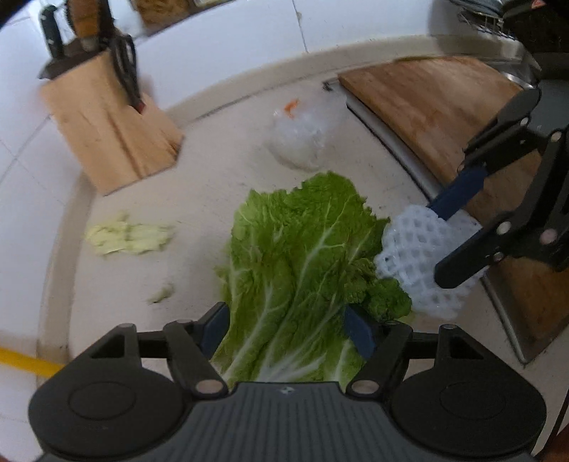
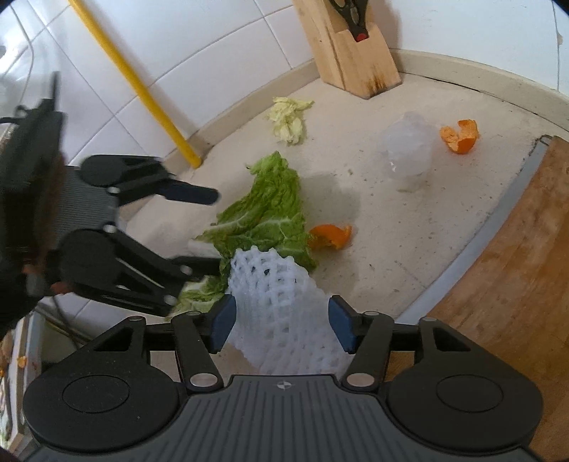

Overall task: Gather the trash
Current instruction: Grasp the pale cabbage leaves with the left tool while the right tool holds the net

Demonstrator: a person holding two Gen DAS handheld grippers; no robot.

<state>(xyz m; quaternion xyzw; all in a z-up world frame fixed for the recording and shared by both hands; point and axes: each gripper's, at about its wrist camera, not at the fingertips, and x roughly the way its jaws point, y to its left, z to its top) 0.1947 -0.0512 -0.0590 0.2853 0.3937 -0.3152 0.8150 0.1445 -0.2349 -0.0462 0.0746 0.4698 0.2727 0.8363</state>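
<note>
A big green cabbage leaf lies on the counter between the fingers of my left gripper, whose jaws stand wide apart around its stem end. My right gripper straddles a white foam fruit net, jaws apart at its sides; the same net and right gripper show at the right of the left wrist view. The leaf and left gripper show in the right wrist view. Other trash: pale cabbage scraps, two orange peels, a crumpled clear bag.
A wooden knife block stands at the back by the tiled wall. A wooden cutting board lies over the sink at the right. A yellow pipe runs down the wall at the left. A dish rack sits far right.
</note>
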